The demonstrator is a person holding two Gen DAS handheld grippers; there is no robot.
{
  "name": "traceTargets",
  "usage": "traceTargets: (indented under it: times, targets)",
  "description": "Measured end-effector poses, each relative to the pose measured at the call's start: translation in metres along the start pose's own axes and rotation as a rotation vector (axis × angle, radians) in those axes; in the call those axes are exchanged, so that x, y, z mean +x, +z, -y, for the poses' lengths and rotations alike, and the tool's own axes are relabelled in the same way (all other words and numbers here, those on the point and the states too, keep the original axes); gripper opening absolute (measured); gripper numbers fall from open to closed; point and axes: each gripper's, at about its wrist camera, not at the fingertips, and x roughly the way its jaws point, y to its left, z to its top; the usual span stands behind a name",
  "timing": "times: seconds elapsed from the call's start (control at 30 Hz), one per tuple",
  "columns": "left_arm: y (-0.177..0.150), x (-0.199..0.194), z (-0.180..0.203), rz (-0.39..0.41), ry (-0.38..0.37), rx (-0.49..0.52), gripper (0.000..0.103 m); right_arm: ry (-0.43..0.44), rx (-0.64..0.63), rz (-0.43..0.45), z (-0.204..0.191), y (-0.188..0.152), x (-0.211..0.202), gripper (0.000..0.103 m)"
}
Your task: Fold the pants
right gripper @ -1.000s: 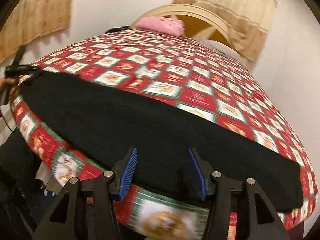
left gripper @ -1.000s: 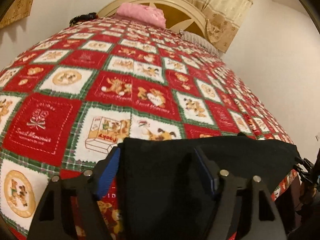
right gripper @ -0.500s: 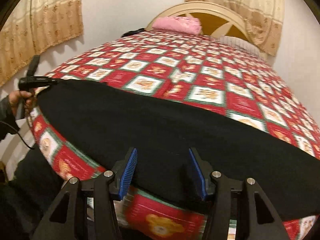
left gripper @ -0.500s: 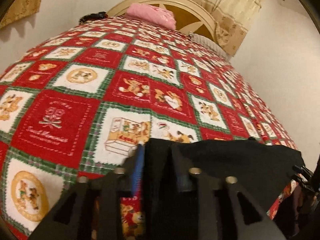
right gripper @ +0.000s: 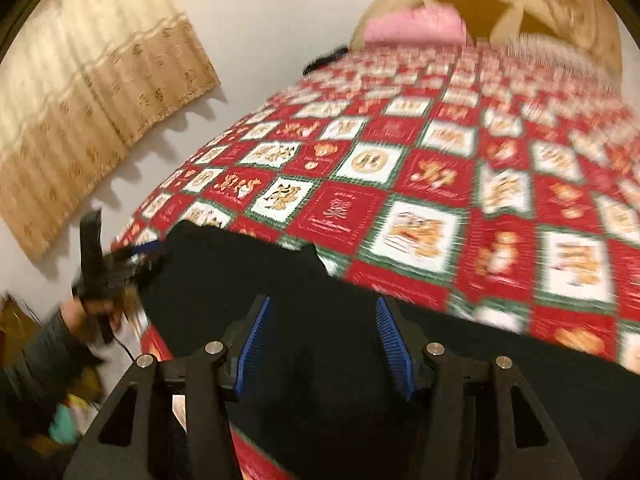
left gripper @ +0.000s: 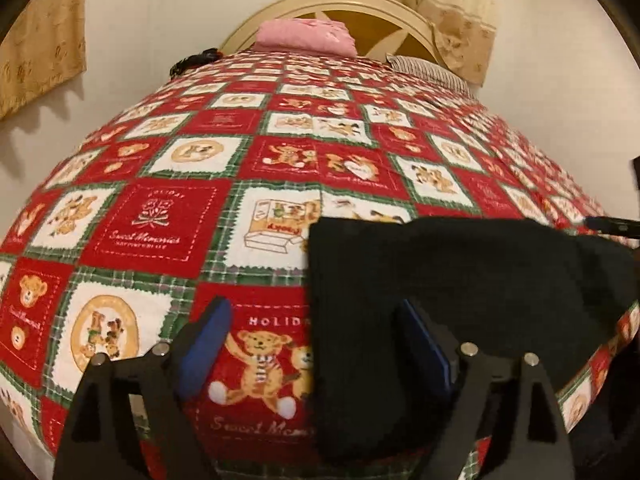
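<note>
Black pants (left gripper: 460,280) lie flat across the near edge of a bed with a red, white and green bear quilt (left gripper: 248,152). My left gripper (left gripper: 316,344) is open at the pants' left end; its right pad sits over the cloth, its left pad over bare quilt. In the right wrist view, which is blurred, my right gripper (right gripper: 326,344) is open just above the pants (right gripper: 320,280). The left gripper (right gripper: 104,268) and the hand holding it show at the pants' far left end.
A pink pillow (left gripper: 306,36) lies by the cream headboard (left gripper: 348,4) at the far end. Beige curtains (right gripper: 88,104) hang on the wall to the left. The bed edge runs under the pants; the floor lies below.
My left gripper shut briefly at the pants' end, then opened again and shifted left. My right gripper swung left along the pants, staying open.
</note>
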Motion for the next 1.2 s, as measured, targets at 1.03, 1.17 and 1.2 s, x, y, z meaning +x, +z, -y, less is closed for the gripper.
traceTargets:
  times: [1.03,1.17,1.2]
  targets:
    - [-0.004,0.013,0.017,-0.020,0.058,0.043,0.101,0.068,0.315,-0.150,0.050,0.037,0.100,0.000]
    - [-0.004,0.010,0.018,-0.020,0.070,0.031,0.101,0.063,0.249,-0.116,0.036,0.035,0.080,0.046]
    - [-0.004,0.008,0.018,-0.021,0.076,0.025,0.101,0.052,0.230,-0.106,0.033,0.033,0.075,0.061]
